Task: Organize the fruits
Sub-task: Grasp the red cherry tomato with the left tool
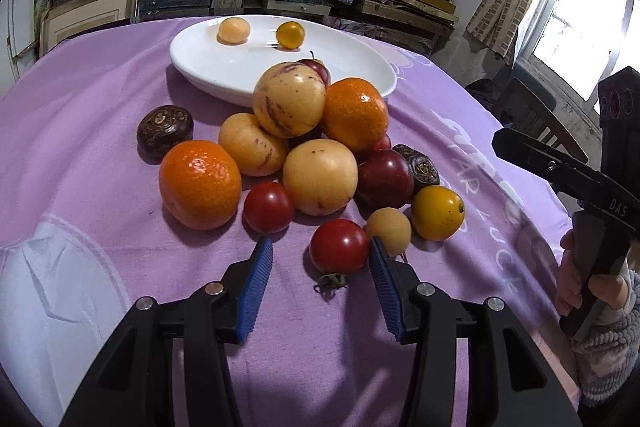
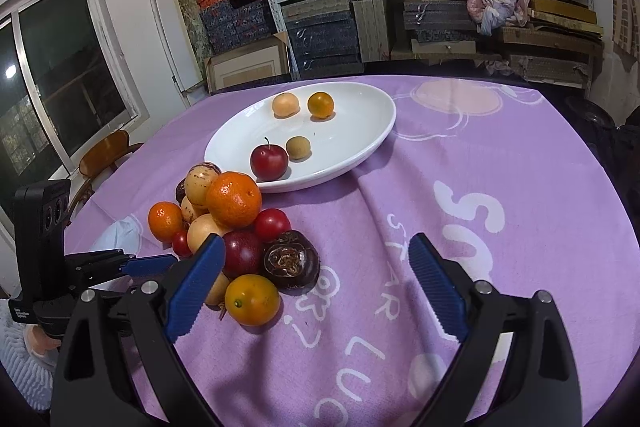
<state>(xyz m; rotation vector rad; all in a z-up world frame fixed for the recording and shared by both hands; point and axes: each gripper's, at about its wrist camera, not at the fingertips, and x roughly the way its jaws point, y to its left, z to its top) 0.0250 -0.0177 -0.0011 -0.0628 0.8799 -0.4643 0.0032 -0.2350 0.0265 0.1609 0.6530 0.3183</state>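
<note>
While I hover over the purple tablecloth (image 1: 100, 195), this is how things stand.

Left gripper (image 1: 322, 249): my blue pads are spread, with a red cherry tomato (image 1: 339, 246) between their tips; its right side looks to be touching the right pad, the left pad stands clear of it, so nothing is clamped.
Right gripper (image 2: 318, 249): my jaws gape wide over bare cloth and grasp nothing; the heap sits by my left finger.
Fruit heap: piled on the cloth in front of the white oval dish (image 2: 360, 155), touching its near rim.
Top of heap: a striped pepino melon (image 1: 289, 99) beside a mandarin (image 1: 355, 113).
Near side: a second mandarin (image 1: 200, 185), another red tomato (image 1: 269, 207), a yellow tomato (image 1: 437, 213), a small tan round fruit (image 1: 389, 231) just behind my left gripper's right pad.
Dark fruits: a red plum (image 1: 385, 179) and two brown water chestnuts (image 1: 165, 131).
Dish contents: a red plum with stem (image 2: 269, 162), two tan fruits (image 2: 285, 104), one yellow-orange tomato (image 2: 320, 104).
Loose calyx (image 1: 331, 281): lying on the cloth under my left jaws.
</note>
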